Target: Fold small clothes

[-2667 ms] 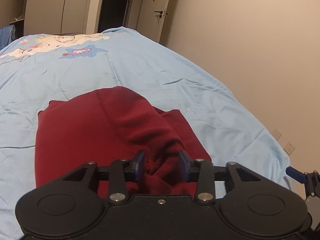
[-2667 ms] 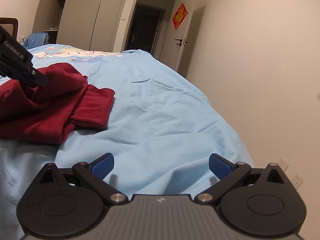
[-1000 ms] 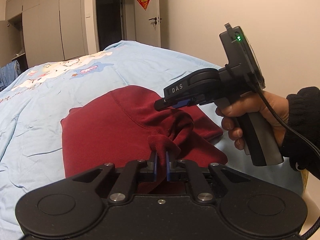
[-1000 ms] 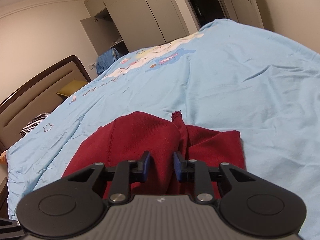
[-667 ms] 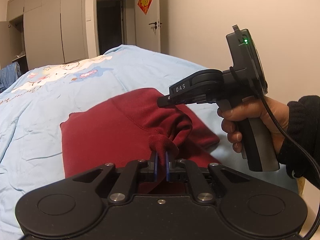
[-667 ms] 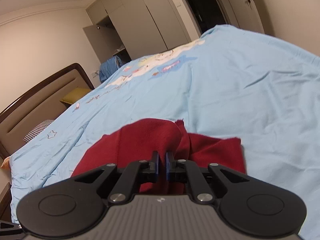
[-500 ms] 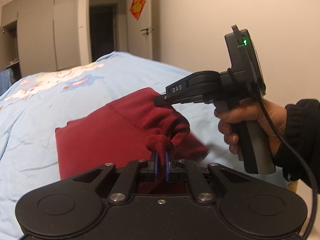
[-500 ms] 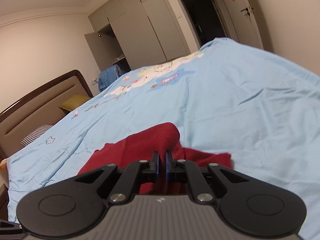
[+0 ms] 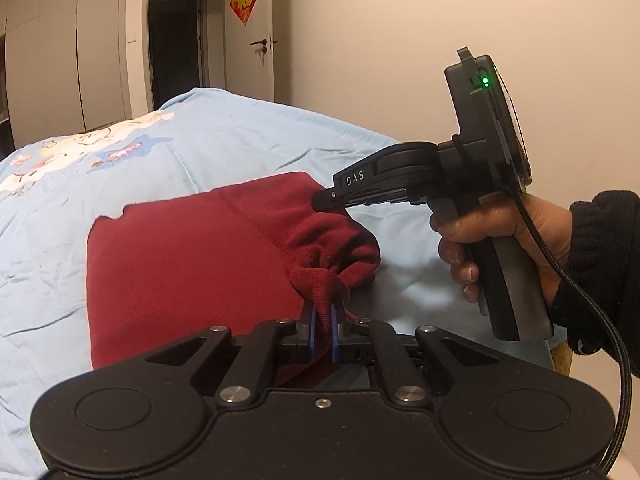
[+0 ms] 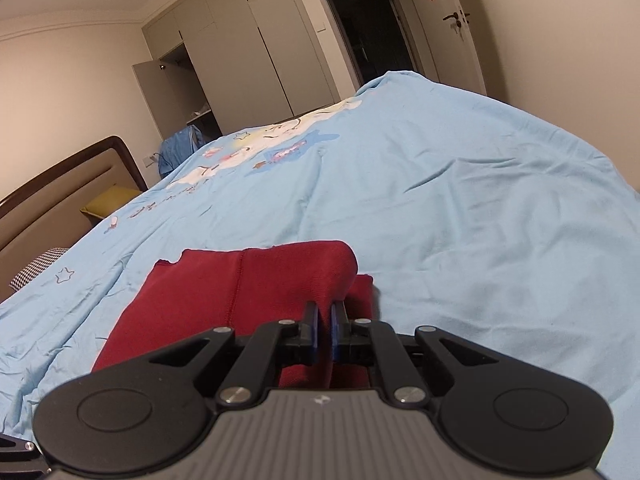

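A dark red garment (image 9: 192, 256) lies on a light blue bedspread (image 9: 224, 136), its near right part lifted off the bed. My left gripper (image 9: 323, 312) is shut on a ribbed edge of the garment. My right gripper (image 10: 325, 312) is shut on a fold of the same garment (image 10: 248, 280). In the left wrist view the right gripper's body (image 9: 420, 176) comes in from the right, its tip (image 9: 320, 201) at the garment's raised far edge, held by a hand in a black sleeve. Both grippers hold the right side of the garment above the bed.
The bedspread (image 10: 460, 200) has a cartoon print (image 10: 264, 148) at its far end. A brown headboard (image 10: 60, 184) and a checked pillow (image 10: 38, 266) are at the left. White wardrobes (image 10: 248, 48), a dark doorway (image 9: 176, 48) and a door (image 9: 256, 40) stand behind the bed. A beige wall (image 9: 400, 48) runs along the right.
The right gripper swung in over the garment and shut on a fold of it. Both grippers have since raised the garment's right side and drawn it leftward; the lower layer is more covered.
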The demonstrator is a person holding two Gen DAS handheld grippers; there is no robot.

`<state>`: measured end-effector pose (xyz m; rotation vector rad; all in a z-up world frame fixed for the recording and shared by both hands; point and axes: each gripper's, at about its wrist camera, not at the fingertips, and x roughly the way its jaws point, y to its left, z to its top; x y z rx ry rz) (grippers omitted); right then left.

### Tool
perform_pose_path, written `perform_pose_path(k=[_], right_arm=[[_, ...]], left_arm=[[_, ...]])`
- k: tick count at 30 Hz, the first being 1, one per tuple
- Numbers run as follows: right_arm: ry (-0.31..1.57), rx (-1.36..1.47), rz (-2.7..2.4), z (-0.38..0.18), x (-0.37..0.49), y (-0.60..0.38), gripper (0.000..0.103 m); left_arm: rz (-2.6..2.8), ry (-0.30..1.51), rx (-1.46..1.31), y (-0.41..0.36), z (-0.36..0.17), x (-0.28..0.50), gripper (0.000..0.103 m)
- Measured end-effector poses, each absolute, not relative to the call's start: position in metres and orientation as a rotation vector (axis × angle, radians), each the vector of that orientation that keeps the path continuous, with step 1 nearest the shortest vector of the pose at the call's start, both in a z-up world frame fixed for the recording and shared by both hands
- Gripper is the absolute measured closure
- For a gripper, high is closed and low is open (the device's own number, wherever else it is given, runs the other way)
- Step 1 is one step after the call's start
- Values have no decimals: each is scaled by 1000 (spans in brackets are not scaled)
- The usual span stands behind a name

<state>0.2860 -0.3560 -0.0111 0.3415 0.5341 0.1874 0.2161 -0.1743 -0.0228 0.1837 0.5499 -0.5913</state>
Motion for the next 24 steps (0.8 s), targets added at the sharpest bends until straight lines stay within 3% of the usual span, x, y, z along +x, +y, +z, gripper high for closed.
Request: perform_pose_path(k=[18,21,24], right_arm=[[575,320,160,-24,290,-352,95],[583,307,152,-23,287,-353,92],[580,299,133,-20,283,-355,83]], left_arm=[[-621,582,194,-179,-27,223,94],[-626,595,176,-177,-24,228,86],[-631,607,128,-170,-17,233,72]])
